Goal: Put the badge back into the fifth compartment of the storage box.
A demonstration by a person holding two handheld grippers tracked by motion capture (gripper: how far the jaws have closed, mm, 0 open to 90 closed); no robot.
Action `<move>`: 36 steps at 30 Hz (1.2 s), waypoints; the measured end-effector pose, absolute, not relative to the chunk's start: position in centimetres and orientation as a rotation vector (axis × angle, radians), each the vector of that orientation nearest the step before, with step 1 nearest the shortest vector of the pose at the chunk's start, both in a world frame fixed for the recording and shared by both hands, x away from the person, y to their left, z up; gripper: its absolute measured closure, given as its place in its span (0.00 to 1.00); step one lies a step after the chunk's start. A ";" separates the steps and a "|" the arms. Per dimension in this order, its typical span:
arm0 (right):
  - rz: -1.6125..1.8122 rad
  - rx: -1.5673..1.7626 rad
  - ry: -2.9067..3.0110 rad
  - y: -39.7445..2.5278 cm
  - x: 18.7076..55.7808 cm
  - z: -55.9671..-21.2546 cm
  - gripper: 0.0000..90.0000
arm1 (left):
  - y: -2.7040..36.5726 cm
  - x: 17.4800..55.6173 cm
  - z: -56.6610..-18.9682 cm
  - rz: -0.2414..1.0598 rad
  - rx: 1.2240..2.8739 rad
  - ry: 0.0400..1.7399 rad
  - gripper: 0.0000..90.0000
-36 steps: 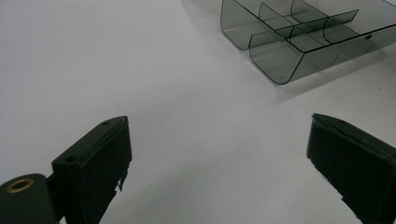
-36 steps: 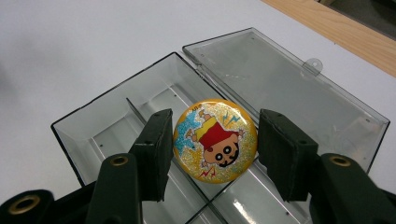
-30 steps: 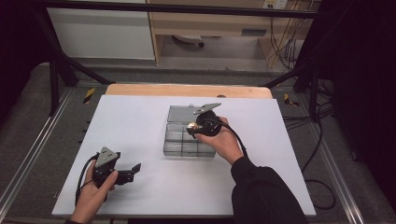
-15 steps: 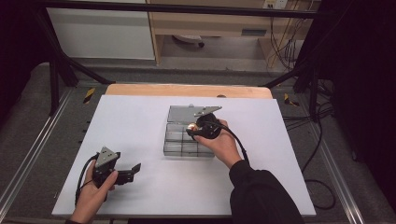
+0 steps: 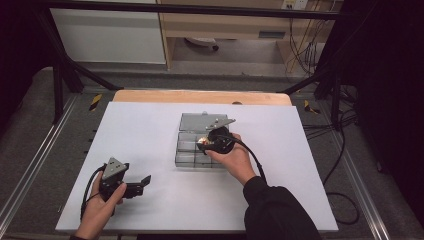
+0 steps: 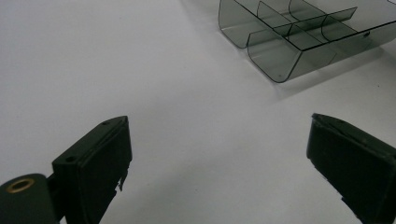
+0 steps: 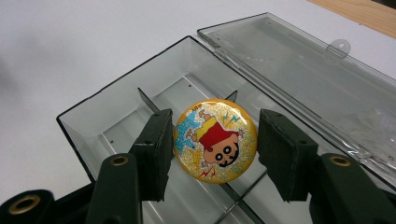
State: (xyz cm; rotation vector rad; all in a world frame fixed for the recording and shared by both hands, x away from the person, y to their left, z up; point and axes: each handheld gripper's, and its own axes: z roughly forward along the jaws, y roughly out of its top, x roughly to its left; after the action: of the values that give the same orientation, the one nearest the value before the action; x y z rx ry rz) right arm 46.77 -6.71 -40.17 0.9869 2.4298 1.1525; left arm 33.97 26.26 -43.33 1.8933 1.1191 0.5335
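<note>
A round yellow badge [image 7: 215,139] with a cartoon child on it sits between the jaws of my right gripper [image 7: 214,147], which is shut on its edges. It hangs over a compartment of the smoky clear divided box [image 7: 98,116], whose lid [image 7: 299,70] lies open behind. From above, the right gripper [image 5: 203,143] is over the middle of the box [image 5: 190,157]. My left gripper [image 5: 144,181] rests open on the white table near the front left, its jaws wide apart [image 6: 219,163] and empty, pointing toward the box [image 6: 280,51].
The white tabletop [image 5: 150,130] spreads around the box, with a wooden strip [image 5: 200,96] along its far edge. Black frame legs and cables stand beyond the table. A cable trails from each gripper.
My right gripper has moved a little nearer and lower over the box with the badge. The left gripper has stayed put.
</note>
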 end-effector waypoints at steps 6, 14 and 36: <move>1.150 0.977 2.451 -6.4 46.4 -40.5 0.52 | 26.2 34.0 -43.3 0.533 1.894 1.119 0.08; 1.140 0.976 2.466 -6.4 46.1 -40.8 0.52 | 26.3 34.0 -43.3 0.540 1.904 1.115 0.08; 1.103 0.973 2.513 -6.1 45.9 -41.2 0.52 | 26.3 34.0 -43.4 0.541 1.915 1.111 0.08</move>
State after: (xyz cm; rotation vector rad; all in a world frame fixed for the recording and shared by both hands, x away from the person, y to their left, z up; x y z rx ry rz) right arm 45.94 -6.11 -41.19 0.9729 2.5125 1.1031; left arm 33.98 26.29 -43.35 1.9150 1.1106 0.5413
